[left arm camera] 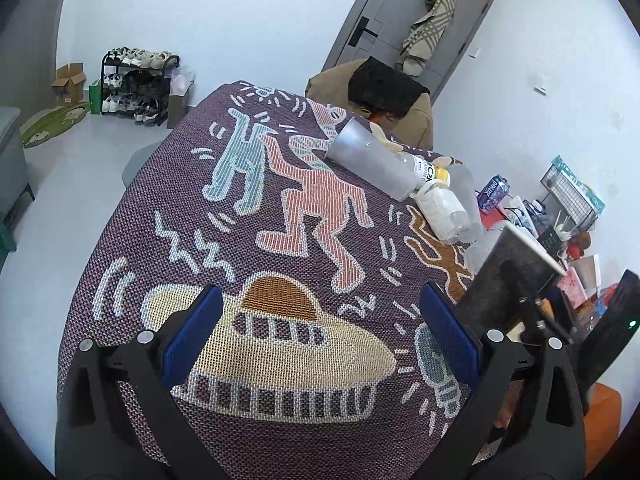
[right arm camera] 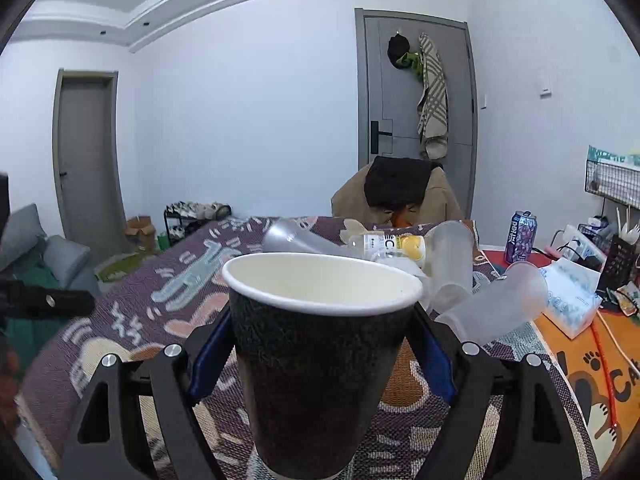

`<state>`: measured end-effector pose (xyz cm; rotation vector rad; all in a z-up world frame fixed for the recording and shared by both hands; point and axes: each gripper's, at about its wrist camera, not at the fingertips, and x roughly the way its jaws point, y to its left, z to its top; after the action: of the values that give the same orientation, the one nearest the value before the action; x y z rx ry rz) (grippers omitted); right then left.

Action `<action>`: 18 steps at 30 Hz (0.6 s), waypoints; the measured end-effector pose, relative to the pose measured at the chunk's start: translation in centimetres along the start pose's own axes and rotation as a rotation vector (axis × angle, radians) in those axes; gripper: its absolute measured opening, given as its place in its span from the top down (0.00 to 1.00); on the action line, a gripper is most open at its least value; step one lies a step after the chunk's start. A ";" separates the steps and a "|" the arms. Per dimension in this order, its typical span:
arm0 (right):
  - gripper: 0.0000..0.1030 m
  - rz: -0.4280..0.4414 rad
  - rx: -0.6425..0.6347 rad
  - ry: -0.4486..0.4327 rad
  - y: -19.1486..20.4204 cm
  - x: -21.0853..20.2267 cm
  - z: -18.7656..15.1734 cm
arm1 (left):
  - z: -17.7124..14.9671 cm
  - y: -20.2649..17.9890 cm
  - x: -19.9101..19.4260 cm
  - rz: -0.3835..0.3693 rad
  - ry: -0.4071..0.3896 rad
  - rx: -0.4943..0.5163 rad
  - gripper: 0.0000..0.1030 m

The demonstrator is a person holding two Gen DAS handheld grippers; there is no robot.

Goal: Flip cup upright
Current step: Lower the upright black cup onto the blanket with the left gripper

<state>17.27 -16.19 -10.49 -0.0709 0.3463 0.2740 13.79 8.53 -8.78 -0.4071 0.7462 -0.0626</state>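
A black paper cup (right arm camera: 316, 364) with a white rim and cream inside stands mouth up between my right gripper's blue pads (right arm camera: 210, 364). My right gripper (right arm camera: 320, 364) is shut on it. I cannot tell whether the cup's base touches the patterned cloth (right arm camera: 120, 320). In the left wrist view the same cup (left arm camera: 508, 276) shows at the right edge, held by the right gripper. My left gripper (left arm camera: 320, 336) is open and empty above the cloth (left arm camera: 240, 240), to the left of the cup.
Frosted plastic cups (right arm camera: 496, 304) and a clear bottle (right arm camera: 394, 246) lie on their sides at the far end of the cloth; they also show in the left wrist view (left arm camera: 372, 160). A soda can (right arm camera: 520, 236), tissue pack (right arm camera: 570, 296) and wire rack (right arm camera: 612, 180) crowd the right.
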 end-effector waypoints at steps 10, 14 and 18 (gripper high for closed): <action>0.20 0.032 -0.033 0.137 1.4 -0.1 -1.3 | -0.9 0.0 0.6 -0.029 0.023 -0.003 0.05; 0.07 0.051 -0.015 0.193 1.2 -1.0 -1.3 | -1.2 -0.2 0.3 -0.038 0.022 0.003 0.05; 0.07 0.074 0.009 0.238 0.8 -1.7 -1.4 | -1.7 -0.6 -0.1 -0.047 0.019 0.027 0.05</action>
<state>15.10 -16.04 -11.22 -0.0819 0.5871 0.3382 12.64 7.39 -9.58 -0.3990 0.7543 -0.1206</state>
